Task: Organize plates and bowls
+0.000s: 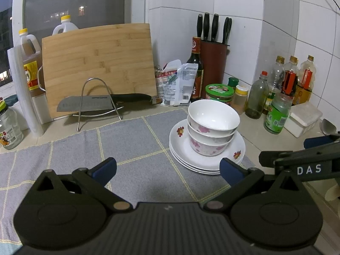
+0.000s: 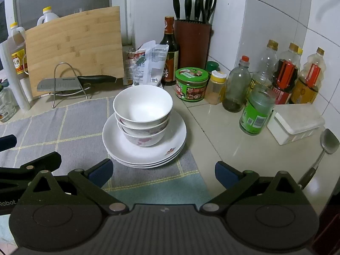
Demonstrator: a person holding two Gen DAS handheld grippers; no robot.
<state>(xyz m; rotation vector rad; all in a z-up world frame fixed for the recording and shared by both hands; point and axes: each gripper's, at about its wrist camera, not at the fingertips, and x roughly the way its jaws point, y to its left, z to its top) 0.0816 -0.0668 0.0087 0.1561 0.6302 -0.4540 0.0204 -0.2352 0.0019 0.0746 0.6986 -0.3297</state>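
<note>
Bowls (image 2: pixel 142 114), three nested, sit on stacked plates (image 2: pixel 144 148) at centre frame on a grey cloth (image 2: pixel 63 123). Left gripper (image 1: pixel 167 169) and right gripper (image 2: pixel 163 173) hover nearby, fingers spread and empty. Best approach: grip the top bowl's rim, then lift straight up.

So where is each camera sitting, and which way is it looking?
Left wrist: rides on the left gripper, looking forward over the grey mat at the bowls on the plates, right of centre; its own open fingers show, and the right gripper pokes in at the right edge.
Right wrist: rides on the right gripper, facing the same stack nearly head-on; its open fingers show, and the left gripper at the left edge.
Both share: stack, cutting board, knife block, bottles.
</note>
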